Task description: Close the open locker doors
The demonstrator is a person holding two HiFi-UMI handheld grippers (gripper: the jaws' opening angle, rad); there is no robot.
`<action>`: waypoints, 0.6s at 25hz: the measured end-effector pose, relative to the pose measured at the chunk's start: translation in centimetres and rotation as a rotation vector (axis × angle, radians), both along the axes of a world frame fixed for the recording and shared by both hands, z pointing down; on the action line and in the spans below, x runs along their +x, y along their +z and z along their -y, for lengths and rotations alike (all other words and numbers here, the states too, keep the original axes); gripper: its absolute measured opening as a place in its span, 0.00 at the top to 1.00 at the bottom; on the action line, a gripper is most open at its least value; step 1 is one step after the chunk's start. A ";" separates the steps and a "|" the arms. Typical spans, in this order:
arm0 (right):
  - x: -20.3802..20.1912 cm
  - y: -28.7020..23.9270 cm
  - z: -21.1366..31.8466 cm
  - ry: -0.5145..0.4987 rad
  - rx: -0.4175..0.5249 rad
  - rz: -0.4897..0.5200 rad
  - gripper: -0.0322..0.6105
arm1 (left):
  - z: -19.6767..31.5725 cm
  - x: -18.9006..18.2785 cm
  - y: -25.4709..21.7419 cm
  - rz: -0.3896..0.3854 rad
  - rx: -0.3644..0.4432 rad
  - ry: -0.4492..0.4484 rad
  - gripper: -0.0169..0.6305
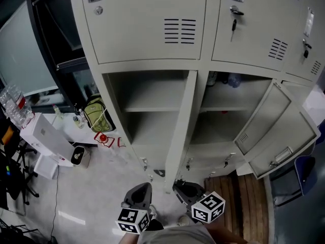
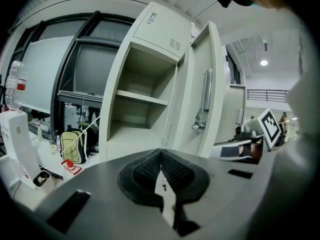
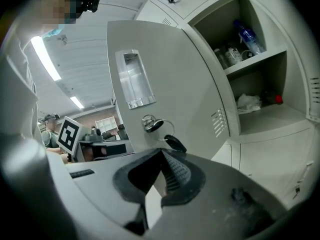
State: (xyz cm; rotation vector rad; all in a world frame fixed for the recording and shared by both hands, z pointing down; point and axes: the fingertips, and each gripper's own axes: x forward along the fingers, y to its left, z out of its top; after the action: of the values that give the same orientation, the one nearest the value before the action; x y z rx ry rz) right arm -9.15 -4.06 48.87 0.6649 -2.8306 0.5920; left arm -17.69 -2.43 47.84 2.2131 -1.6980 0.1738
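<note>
Fingers (image 2: 142,173) clenched empty on left gripper (image 2: 161,153) and right gripper (image 3: 161,153) before open locker doors (image 1: 274,128).

green backpack (image 1: 96,114), plastic bottles (image 1: 13,104)

I see two doors standing open on the lower row of the beige lockers (image 1: 147,39). The left door (image 1: 181,131) is swung straight out toward me. In the head view it shows edge-on, running from centre down toward 6 o'clock. The right gripper view shows its outer face, with a recessed handle (image 3: 131,79), a key (image 3: 150,124) in the lock below it and vent slits (image 3: 217,122) low by the hinge. The right door (image 1: 269,120) hangs wide open at about 4 o'clock, with its inner face turned toward me.
</note>
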 end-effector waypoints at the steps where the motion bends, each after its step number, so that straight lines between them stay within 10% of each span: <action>1: -0.4 0.0 0.0 -0.002 -0.001 0.000 0.91 | 0.1 -0.2 0.0 -0.001 0.000 0.002 0.95; 15: -6.3 -0.1 1.5 -0.042 0.003 0.001 0.91 | 2.4 -5.0 0.0 -0.009 0.006 -0.002 0.95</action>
State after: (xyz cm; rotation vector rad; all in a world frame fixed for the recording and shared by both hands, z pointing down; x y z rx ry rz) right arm -15.48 -5.52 48.80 0.6035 -2.8393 0.5813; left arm -22.69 -4.78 47.79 2.2130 -1.6989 0.1584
